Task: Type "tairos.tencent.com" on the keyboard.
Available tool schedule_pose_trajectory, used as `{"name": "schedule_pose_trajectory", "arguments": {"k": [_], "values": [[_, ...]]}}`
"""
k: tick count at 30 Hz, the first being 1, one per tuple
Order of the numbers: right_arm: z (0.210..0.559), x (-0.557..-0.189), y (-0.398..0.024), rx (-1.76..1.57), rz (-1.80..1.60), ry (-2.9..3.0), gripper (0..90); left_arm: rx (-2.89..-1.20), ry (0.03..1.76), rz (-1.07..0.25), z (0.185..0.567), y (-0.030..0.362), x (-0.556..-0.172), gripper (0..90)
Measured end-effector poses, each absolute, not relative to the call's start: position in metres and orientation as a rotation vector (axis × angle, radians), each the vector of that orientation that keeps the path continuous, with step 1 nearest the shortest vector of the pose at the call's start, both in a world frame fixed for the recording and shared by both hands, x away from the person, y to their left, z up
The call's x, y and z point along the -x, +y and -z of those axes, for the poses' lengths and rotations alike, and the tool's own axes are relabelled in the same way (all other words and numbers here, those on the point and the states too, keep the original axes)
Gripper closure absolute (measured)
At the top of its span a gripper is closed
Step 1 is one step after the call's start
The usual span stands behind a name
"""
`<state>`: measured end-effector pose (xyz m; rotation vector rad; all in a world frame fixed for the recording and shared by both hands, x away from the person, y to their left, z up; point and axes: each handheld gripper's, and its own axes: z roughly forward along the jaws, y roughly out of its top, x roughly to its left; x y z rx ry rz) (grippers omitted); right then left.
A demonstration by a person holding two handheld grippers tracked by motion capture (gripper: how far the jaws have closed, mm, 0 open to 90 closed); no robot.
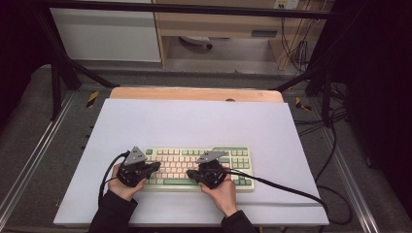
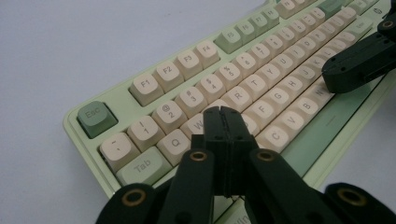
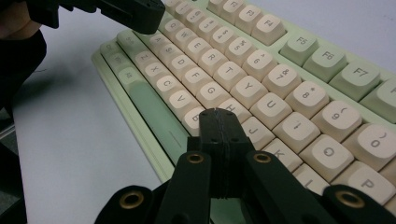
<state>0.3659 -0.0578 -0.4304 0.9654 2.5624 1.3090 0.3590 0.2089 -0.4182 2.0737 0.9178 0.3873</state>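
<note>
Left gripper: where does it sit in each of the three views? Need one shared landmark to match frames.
High view: left gripper, lower left, jaws shut over the keyboard's left end.
Left gripper view: bottom centre, shut tips above the W and E keys.
Right gripper view: top left, black tip over the keyboard's far letter keys.
Shared landmark: the green spacebar.

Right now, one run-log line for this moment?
left gripper: shut, over keys near W | right gripper: shut, over keys near H | keyboard: flat on white mat
</note>
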Motion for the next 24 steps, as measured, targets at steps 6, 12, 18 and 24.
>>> {"name": "schedule_pose_trajectory", "arguments": {"k": [6,12,18,24], "values": [[0.432,-0.367,-0.055,-0.952,-1.299,2.57,90.0,-2.073,0.918,-0.388,0.418,0.209,-0.359,89.9],[0.434,-0.367,-0.053,-0.941,-1.273,2.578,90.0,-2.074,0.916,-0.387,0.418,0.209,-0.359,89.9],[0.427,-0.365,-0.057,-0.925,-1.289,2.558,90.0,-2.07,0.917,-0.387,0.418,0.209,-0.359,89.9],[0.421,-0.364,-0.065,-0.925,-1.286,2.55,90.0,-2.072,0.913,-0.387,0.417,0.209,-0.358,89.9]]}}
